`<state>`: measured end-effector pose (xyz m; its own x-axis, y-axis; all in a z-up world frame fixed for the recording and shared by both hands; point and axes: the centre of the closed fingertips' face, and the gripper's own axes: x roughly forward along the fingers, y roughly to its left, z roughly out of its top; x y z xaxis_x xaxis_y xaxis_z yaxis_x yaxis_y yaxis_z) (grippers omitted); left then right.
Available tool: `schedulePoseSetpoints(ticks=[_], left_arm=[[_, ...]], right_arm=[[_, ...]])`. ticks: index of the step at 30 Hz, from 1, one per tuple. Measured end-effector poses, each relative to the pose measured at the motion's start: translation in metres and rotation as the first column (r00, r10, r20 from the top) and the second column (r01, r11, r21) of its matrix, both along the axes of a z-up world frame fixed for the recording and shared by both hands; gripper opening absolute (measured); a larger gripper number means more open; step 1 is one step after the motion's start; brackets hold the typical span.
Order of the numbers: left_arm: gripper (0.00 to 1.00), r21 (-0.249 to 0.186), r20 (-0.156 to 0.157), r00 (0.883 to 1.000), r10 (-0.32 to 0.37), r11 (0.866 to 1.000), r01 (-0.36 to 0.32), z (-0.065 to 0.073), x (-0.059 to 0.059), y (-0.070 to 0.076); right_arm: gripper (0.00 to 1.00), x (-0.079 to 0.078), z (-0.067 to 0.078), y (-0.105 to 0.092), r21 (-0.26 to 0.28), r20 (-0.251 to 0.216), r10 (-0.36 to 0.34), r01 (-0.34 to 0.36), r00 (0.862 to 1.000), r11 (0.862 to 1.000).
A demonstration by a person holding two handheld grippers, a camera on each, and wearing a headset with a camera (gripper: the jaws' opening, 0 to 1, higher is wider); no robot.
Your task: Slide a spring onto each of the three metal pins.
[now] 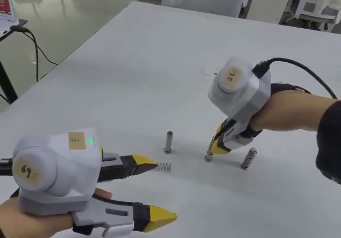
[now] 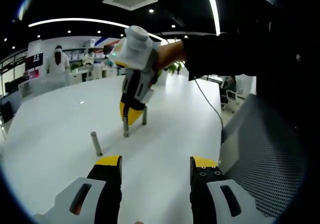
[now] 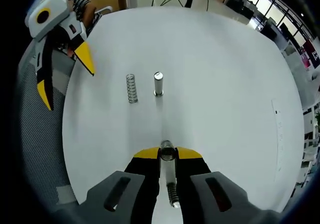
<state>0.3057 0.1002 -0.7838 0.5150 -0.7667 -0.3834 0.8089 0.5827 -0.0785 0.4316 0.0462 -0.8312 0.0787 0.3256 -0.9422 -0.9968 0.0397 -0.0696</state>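
Left tongs gaping, loose spring just off one tip | right tongs clamping second spring

White tabletop, plain. A bare pin stands upright on it, with a loose spring lying flat just beside. To the right stand a spring-wrapped pin and a second sprung pin, near each other.

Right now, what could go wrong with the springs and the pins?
The right tongs pinch a spring over a thin upright pin; a sideways push might tip it. The loose spring lies near the open left tongs and might roll away if bumped. The bare pin stands close by and could get knocked over.
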Motion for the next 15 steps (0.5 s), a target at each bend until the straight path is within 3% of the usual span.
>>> schedulePoseSetpoints(ticks=[15], left_arm=[[0.49, 0.005, -0.004, 1.0, 0.005, 1.0, -0.005, -0.0012, 0.0003, 0.0009]], right_arm=[[0.08, -0.0053, -0.0108, 0.0067, 0.004, -0.013, 0.003, -0.003, 1.0, 1.0]])
